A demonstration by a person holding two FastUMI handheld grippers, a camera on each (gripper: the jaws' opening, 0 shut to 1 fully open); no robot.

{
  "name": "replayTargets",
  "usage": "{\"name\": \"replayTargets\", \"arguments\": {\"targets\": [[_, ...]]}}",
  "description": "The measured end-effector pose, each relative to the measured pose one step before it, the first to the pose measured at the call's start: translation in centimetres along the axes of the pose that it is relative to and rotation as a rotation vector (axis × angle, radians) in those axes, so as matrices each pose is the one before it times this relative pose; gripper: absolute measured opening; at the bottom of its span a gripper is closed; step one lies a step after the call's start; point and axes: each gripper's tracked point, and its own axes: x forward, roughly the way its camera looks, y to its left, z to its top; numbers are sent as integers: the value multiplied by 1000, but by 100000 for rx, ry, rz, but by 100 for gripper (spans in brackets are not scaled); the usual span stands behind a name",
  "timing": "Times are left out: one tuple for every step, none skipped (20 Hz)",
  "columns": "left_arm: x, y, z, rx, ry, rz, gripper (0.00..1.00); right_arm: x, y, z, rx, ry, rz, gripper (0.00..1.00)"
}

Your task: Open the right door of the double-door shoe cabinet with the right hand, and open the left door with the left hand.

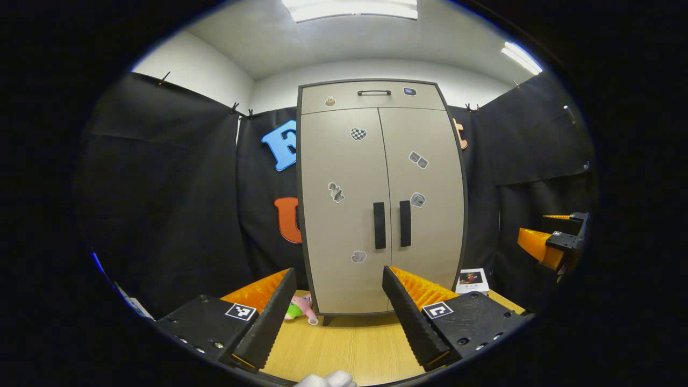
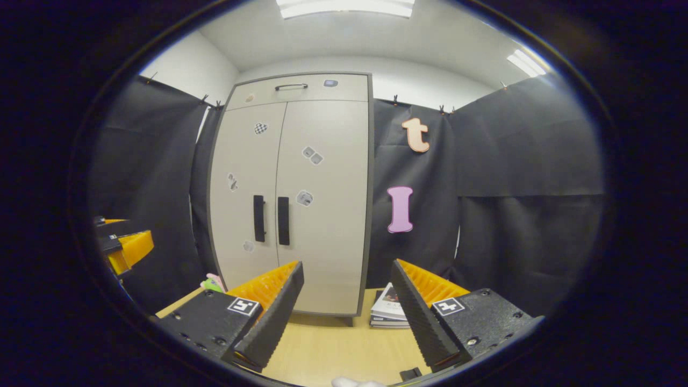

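A beige double-door shoe cabinet (image 1: 376, 193) stands upright on the wooden table, both doors closed. Two dark vertical handles sit side by side at mid height: the left door handle (image 1: 379, 225) and the right door handle (image 1: 405, 223). My left gripper (image 1: 338, 282) is open, held back from the cabinet and facing its lower front. In the right gripper view the cabinet (image 2: 293, 188) lies to the left, with its handles (image 2: 271, 219) ahead and left of my open right gripper (image 2: 346, 277). The right gripper (image 1: 553, 242) also appears at the far right of the left gripper view.
A small pink and green toy (image 1: 301, 309) lies by the cabinet's lower left corner. A stack of books (image 2: 388, 312) rests on the table to the cabinet's right. A top drawer with a handle (image 1: 374, 92) caps the cabinet. Black cloth walls surround the wooden table (image 1: 349, 349).
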Motion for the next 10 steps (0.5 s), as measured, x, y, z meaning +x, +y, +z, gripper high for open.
{"name": "replayTargets", "arguments": {"targets": [[-229,181,-259,-11,596,450,96,1018,603,-29,-155,-85,49,100],[-255,428,-259,540,885,910,96,882,464,2,-247,40,555,100],[-172,377,-219,526,502,905,96,1057,666,-132,-14,-89,829,100],[-198,361,-195,156,266,733,96,1123,842,-97,105,220,1400,100],[-350,153,-167,54,264,431,96,1236,961,-91,-128,329,1475,100],[-242,221,7,245,121,886,96,1356,774,-39,-100,-101,859,100],[-275,181,-22,314,242,700,96,1561,816,-11,-255,338,859,100],[-170,115,-26,465,297,834,96,1576,953,100,167,-223,1204,100],[-289,281,-6,479,207,1382,96,1856,1049,-105,594,793,1682,100],[-246,127,22,48,203,934,96,1521,952,66,927,788,1443,100]]}}
